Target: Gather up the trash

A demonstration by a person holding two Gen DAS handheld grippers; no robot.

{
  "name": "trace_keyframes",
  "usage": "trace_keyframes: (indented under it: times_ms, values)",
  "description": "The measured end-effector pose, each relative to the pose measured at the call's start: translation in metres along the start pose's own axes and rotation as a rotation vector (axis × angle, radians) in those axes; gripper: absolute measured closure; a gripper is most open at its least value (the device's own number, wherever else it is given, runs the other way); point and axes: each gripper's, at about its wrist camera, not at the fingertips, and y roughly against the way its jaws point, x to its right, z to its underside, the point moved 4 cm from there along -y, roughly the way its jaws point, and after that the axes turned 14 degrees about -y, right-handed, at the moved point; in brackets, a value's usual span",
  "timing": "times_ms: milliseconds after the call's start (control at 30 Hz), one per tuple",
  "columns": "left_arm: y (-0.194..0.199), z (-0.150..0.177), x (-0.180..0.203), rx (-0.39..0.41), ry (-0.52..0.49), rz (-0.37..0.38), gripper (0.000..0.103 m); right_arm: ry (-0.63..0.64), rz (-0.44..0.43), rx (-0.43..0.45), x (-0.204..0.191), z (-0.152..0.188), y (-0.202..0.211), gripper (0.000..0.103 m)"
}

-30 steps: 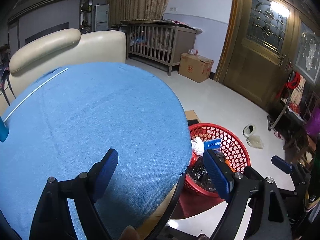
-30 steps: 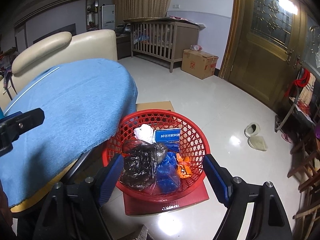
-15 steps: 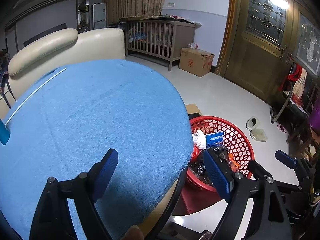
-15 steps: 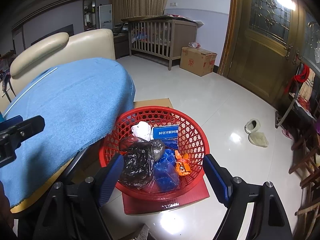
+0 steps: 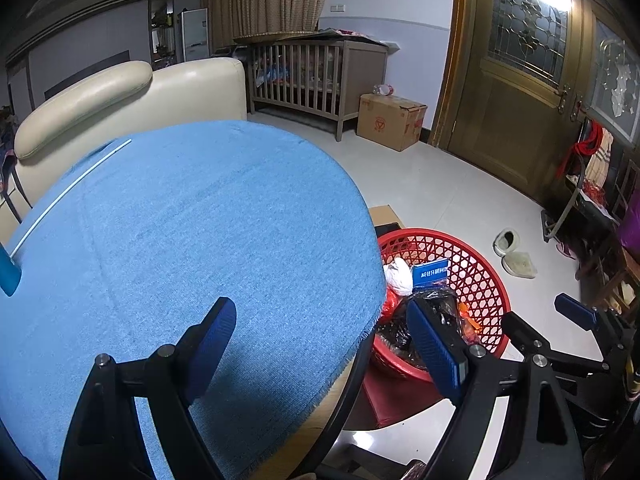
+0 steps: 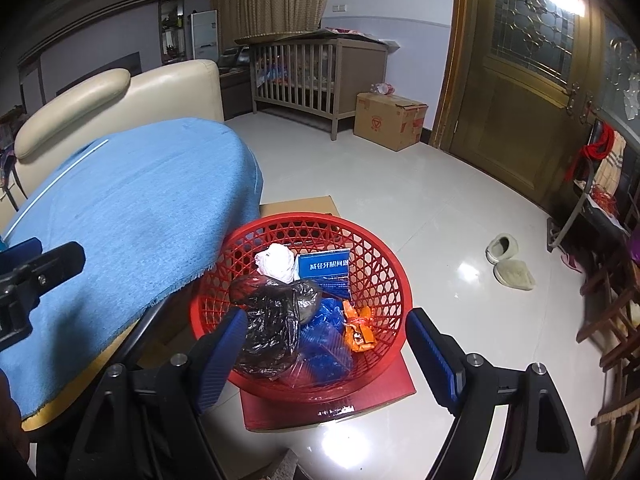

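Both the left claw (image 5: 320, 344) and the right claw (image 6: 326, 350) stand wide and empty. The trash, including a black plastic bag (image 6: 272, 328), white crumpled paper (image 6: 276, 262) and a blue carton (image 6: 326, 270), lies in the red basket (image 6: 380, 248) on the floor beside the worktop's (image 5: 180, 240) near edge. No trash shows on the blue cloth; collecting looks finished.

Matt blue cloth (image 5: 180, 232), red plastic lattice basket (image 6: 372, 256), glossy floor tiles (image 6: 440, 208).

The red basket (image 6: 376, 248) lies open from above; the blue-clothed table (image 6: 132, 216) edge overhangs its left rim.
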Motion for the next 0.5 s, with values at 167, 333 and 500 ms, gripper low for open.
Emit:
trace_keyframes:
  times_ms: [167, 333, 500]
  values:
    - [-0.0006, -0.0002, 0.0006, -0.001, -0.003, 0.003, 0.016, 0.0, 0.001, -0.001, 0.0006, 0.0009, -0.0003, 0.019]
    - [-0.0007, -0.0004, 0.0004, -0.002, -0.003, 0.002, 0.016, -0.004, 0.001, -0.003, 0.0011, 0.0005, -0.0012, 0.019]
    - [-0.0007, -0.0006, 0.0014, 0.0, -0.011, 0.001, 0.016, -0.004, 0.001, -0.002, 0.0008, 0.0003, -0.0009, 0.019]
